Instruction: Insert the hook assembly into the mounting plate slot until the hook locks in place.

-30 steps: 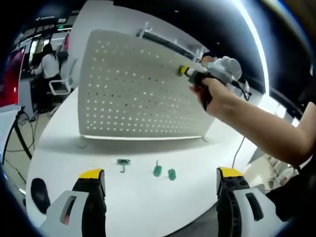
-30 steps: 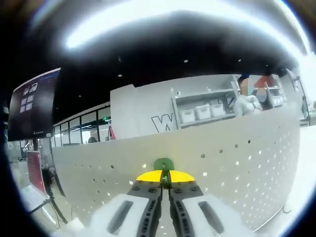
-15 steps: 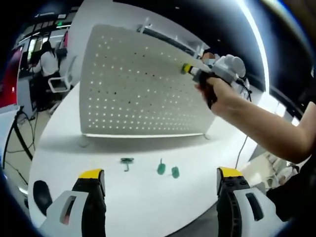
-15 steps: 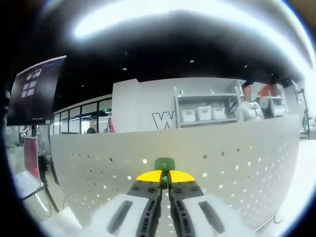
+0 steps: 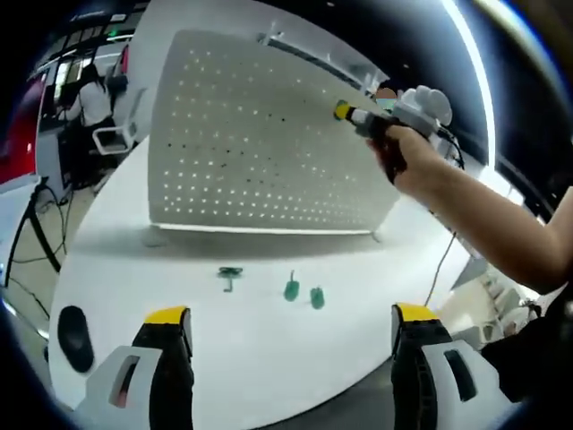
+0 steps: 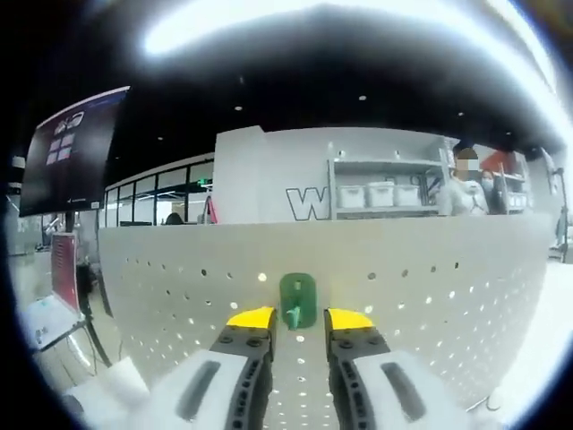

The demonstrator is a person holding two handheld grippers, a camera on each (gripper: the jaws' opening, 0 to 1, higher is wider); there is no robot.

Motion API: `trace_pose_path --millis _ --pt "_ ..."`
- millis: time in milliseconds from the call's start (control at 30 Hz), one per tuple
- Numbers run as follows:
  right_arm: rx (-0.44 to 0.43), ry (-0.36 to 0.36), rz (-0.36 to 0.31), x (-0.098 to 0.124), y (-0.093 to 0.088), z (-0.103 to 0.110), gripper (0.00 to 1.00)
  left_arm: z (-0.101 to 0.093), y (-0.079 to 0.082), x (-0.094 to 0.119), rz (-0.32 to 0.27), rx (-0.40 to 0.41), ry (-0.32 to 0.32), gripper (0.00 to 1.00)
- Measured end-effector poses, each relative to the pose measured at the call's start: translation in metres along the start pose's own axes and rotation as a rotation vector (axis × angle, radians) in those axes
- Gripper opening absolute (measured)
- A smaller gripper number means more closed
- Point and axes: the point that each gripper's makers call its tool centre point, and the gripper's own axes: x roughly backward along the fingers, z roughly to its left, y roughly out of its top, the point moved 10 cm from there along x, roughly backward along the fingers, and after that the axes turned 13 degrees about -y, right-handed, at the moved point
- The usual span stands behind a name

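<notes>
A white perforated mounting plate (image 5: 242,134) stands upright on the white table (image 5: 269,358). A hand holds my right gripper (image 5: 341,112) against the plate's upper right part. In the right gripper view a green hook (image 6: 297,300) sits on the mounting plate (image 6: 430,296), and my right gripper (image 6: 300,319) is open, its yellow-tipped jaws parted on either side of the hook. Three more green hook pieces (image 5: 230,274) (image 5: 291,288) (image 5: 316,296) lie on the table in front of the plate. Low over the table's near edge, my left gripper (image 5: 291,314) stands wide open and holds nothing.
A black round object (image 5: 72,339) lies at the table's left edge. A cable (image 5: 439,269) hangs off the right side. A person (image 5: 89,98) sits far left behind the plate. Behind it stand shelves with bins (image 6: 376,193) and a dark screen (image 6: 76,152).
My right gripper's jaws have parted and let go of the green hook, which stays on the plate. The left gripper view has shifted slightly; the left gripper stays open.
</notes>
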Motion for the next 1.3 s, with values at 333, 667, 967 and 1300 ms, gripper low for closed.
trace_pose_path --millis 333,667,967,1300 --pt "-0.034 0.095 -0.014 0.014 0.017 -0.019 0.2 -0.01 -0.004 0.001 0.015 0.011 0.016 0.95" --pt "0.001 0.15 0.006 0.054 0.017 -0.048 0.19 -0.025 -0.012 0.002 0.06 -0.009 -0.003 0.94" --pt "0.092 0.189 0.203 0.106 -0.033 -0.086 0.2 -0.028 -0.017 0.012 0.068 -0.017 -0.003 0.93" --pt "0.16 0.291 0.346 0.164 -0.078 -0.098 0.21 -0.033 -0.024 0.018 0.059 -0.015 0.009 0.93"
